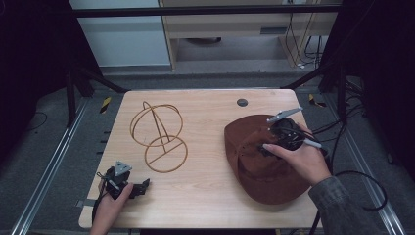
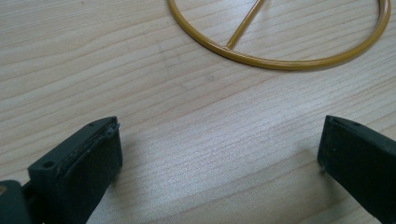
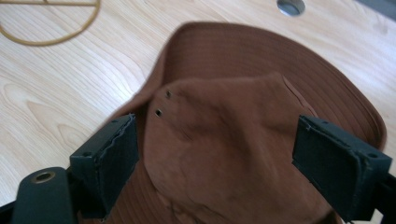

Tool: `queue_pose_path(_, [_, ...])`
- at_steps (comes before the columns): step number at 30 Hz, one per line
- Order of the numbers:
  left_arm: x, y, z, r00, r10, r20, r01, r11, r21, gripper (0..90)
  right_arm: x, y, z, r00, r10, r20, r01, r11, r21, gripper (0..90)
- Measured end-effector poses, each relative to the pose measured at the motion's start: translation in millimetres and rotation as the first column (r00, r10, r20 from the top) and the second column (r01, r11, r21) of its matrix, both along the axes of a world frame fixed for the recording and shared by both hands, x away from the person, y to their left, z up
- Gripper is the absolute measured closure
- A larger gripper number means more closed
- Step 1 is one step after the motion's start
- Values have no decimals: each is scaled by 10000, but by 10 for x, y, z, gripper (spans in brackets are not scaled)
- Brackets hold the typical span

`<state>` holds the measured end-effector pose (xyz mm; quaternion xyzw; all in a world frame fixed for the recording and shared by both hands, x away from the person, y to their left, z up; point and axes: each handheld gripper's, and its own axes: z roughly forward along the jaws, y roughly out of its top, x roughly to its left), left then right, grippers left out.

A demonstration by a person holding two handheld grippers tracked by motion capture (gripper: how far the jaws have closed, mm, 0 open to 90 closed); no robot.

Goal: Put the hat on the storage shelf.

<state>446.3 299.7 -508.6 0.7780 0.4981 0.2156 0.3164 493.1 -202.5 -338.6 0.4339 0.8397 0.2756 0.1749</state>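
one brown hat (image 1: 266,161) lies under the wide right claw (image 1: 264,149); one wire stand (image 1: 159,137); left claw (image 1: 144,186) wide.

The surface (image 1: 205,171) is showing as pale wood with a fine, even grain and a smooth, faintly sheened finish. The hat (image 3: 224,140) is looking like soft brown cloth, matt and suede-like, with rows of stitching ridging its brim and small metal eyelets in the crown. The wire stand (image 1: 159,134) is gleaming as glossy, smooth golden-yellow metal rod, while the fingers (image 2: 88,158) are appearing as matt black plastic with slightly rough pads.
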Motion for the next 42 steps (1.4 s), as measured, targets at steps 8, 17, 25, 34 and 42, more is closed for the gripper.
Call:
queue_pose_path(8, [-3,-1,-1,10000,-14,7,14,10000,-3,0,121,-288,-65,9961,-161,-868,169,9998,87,126])
queue_pose_path(17, [-3,-2,0,10000,-8,6,8,10000,2,0,271,-425,-101,9899,8,-1418,-15,10000,-47,138])
queue_pose_path(25, [-3,-2,0,10000,-10,5,10,10000,3,0,369,-369,-152,9888,72,-1494,-108,9997,-234,139])
queue_pose_path(34, [-3,-2,0,10000,-11,3,11,10000,4,0,425,-282,-237,9866,73,-1631,-122,9995,-291,165])
queue_pose_path(42, [-5,-3,0,10000,-25,6,25,10000,4,0,506,-184,-376,9821,324,-1856,-359,9992,-154,194])
